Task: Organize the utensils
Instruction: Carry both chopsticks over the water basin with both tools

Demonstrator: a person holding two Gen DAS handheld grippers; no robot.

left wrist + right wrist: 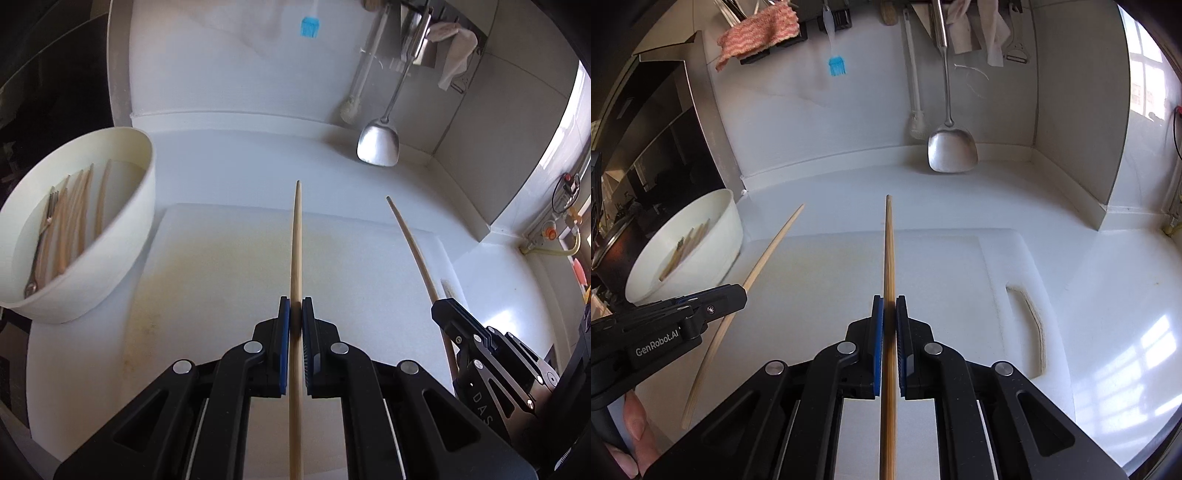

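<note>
Both grippers were clamped: left gripper on one slim pale wooden chopstick, right gripper on another, tips toward 12 o'clock. Light, stiff, prob. slick sticks; mid-shaft grip looked best. The white round bowl w/ more utensils sat at 9 o'clock.

A white cutting board is lying flat on the white tabletop, its handle slot facing the right side in the right wrist view. A metal spatula is hanging against the back wall, its blade nearly reaching the tabletop. A white brush is hanging just beside it. A blue silicone brush is hanging further left. A pink-and-white cloth is draping from a rack. A peeler is hanging at upper right.
</note>
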